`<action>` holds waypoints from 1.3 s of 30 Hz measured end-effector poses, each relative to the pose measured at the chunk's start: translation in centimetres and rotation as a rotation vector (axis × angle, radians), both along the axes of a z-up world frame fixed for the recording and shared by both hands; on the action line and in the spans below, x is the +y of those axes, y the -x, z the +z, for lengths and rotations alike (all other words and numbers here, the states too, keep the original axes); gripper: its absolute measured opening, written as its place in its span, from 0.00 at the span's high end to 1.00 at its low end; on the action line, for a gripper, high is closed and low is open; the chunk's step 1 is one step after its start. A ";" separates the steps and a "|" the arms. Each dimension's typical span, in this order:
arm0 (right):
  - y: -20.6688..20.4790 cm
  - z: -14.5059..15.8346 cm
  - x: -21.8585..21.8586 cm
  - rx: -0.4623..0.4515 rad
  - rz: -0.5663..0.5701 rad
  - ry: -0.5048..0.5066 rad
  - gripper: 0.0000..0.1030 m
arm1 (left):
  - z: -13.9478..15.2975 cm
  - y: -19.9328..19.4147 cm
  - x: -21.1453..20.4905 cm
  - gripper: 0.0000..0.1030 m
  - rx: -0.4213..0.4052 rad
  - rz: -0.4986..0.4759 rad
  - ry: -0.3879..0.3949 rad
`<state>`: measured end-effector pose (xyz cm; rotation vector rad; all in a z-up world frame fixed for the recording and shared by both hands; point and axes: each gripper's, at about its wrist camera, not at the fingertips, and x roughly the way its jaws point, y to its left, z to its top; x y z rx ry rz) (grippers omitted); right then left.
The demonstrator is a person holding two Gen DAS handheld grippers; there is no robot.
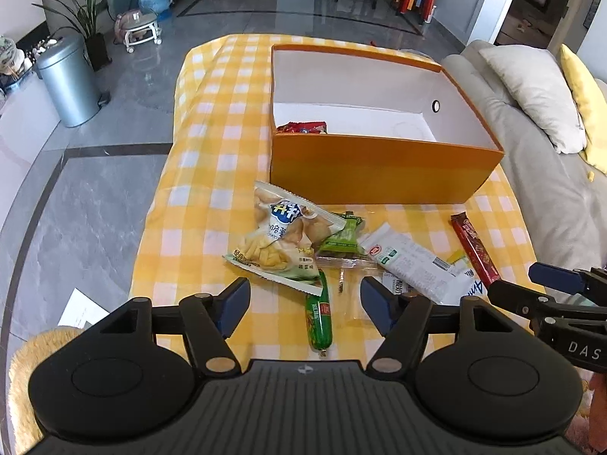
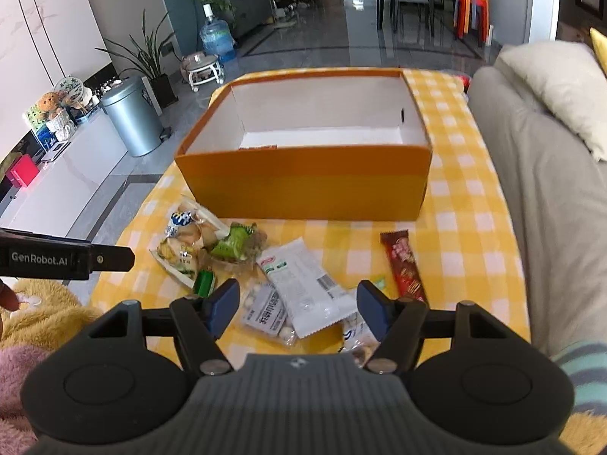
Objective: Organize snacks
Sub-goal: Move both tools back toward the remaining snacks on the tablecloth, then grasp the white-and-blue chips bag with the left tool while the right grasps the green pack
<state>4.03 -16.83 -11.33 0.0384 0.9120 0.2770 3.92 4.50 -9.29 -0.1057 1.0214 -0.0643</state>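
The orange box (image 1: pixel 383 167) sits mid-table with one red packet (image 1: pixel 303 127) in its near-left corner — little done, by the look of it. The chip bag (image 1: pixel 282 240), green sausage (image 1: pixel 318 316), white packet (image 2: pixel 303 284) and red bar (image 2: pixel 404 265) wait near the front edge. Left gripper (image 1: pixel 305 305) and right gripper (image 2: pixel 297 305) gape wide, empty.

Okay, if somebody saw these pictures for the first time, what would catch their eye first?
Probably the big orange box, open-topped and nearly empty, standing mid-table on the yellow checked tablecloth, with one red packet in its near left corner. Next, the heap of snacks in front of it: a chip bag, a green sausage, a white packet. Both grippers, left gripper and right gripper, hover open over that heap.
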 end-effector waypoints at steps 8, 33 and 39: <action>-1.8 -1.2 1.9 0.018 0.015 -0.030 0.44 | -1.5 -2.0 0.3 0.43 0.028 -0.036 0.037; -10.4 -8.4 9.8 0.128 0.221 0.030 0.68 | -6.9 -10.1 0.8 0.37 0.156 -0.142 -0.035; -10.9 -10.0 11.0 0.146 0.267 0.079 0.68 | -8.2 -11.0 0.8 0.37 0.200 -0.136 -0.045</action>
